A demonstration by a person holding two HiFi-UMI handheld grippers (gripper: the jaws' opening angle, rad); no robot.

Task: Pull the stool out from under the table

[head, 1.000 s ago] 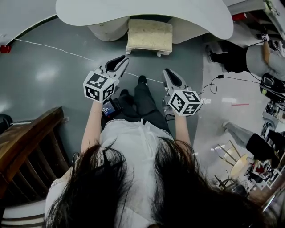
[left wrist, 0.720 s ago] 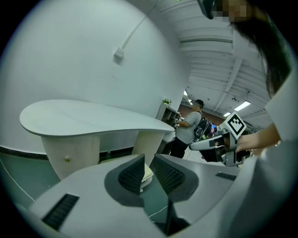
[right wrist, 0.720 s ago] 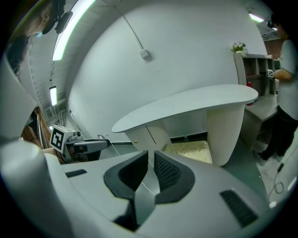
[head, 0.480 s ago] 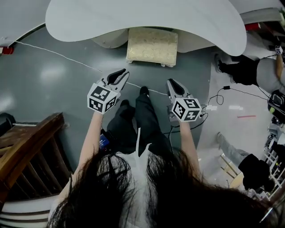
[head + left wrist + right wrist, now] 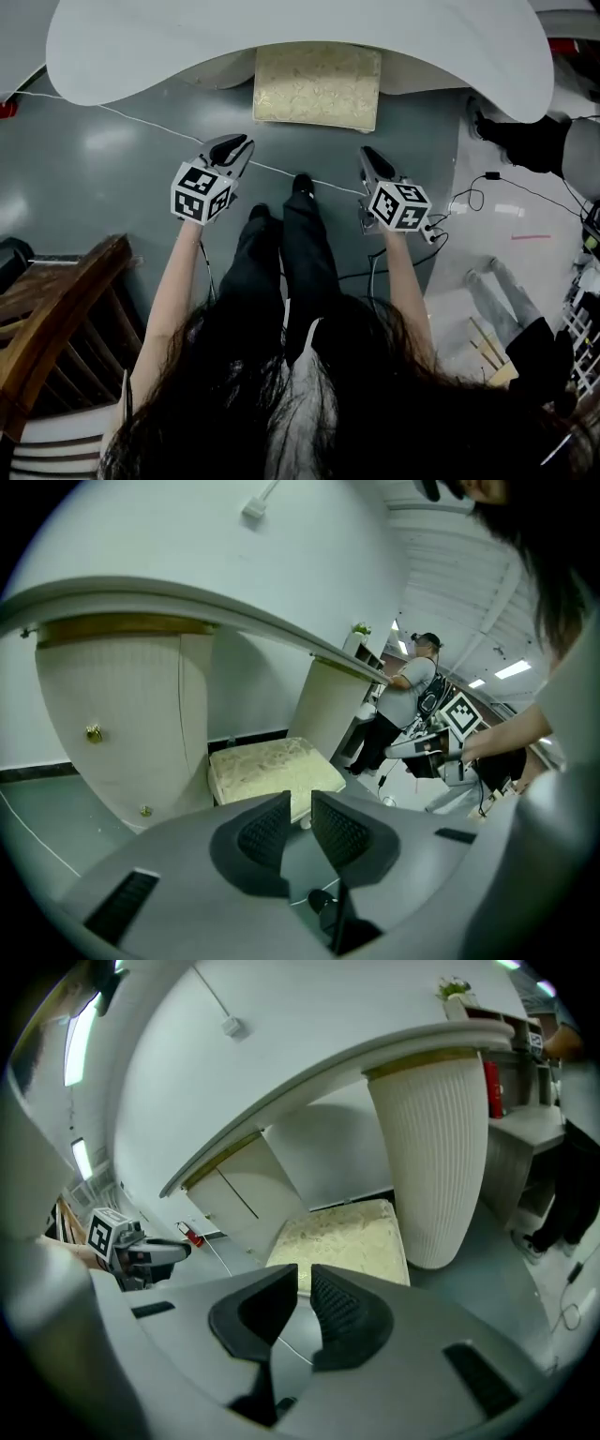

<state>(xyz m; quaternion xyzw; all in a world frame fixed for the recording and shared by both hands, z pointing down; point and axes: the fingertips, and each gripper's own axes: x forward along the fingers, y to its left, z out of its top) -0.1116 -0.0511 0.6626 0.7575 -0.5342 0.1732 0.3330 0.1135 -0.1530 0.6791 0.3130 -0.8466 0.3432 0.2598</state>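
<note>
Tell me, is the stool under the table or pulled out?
Under the table: the stool stands between its two pedestals, beneath the top.

Long dark hair [image 5: 234,403], black trousers [image 5: 281,262], black shoes [image 5: 301,184]; grey left gripper [image 5: 242,143] and right gripper [image 5: 368,155] with black-and-white marker cubes [image 5: 200,193]

Head view. Stool [image 5: 317,86] at 12 o'clock, its far part under the counter [image 5: 281,33] edge and its near part out on the floor [image 5: 94,178]. Left gripper [image 5: 238,142] at the stool's 7 o'clock, right gripper [image 5: 369,155] at its 5 o'clock, both apart from it. Person's legs [image 5: 300,244] between the grippers. Counter pedestal [image 5: 436,1157] just beside the stool at its 3 o'clock. Floor cable [image 5: 141,120] enters from 10 o'clock. Wooden chair [image 5: 56,309] at 8 o'clock.
</note>
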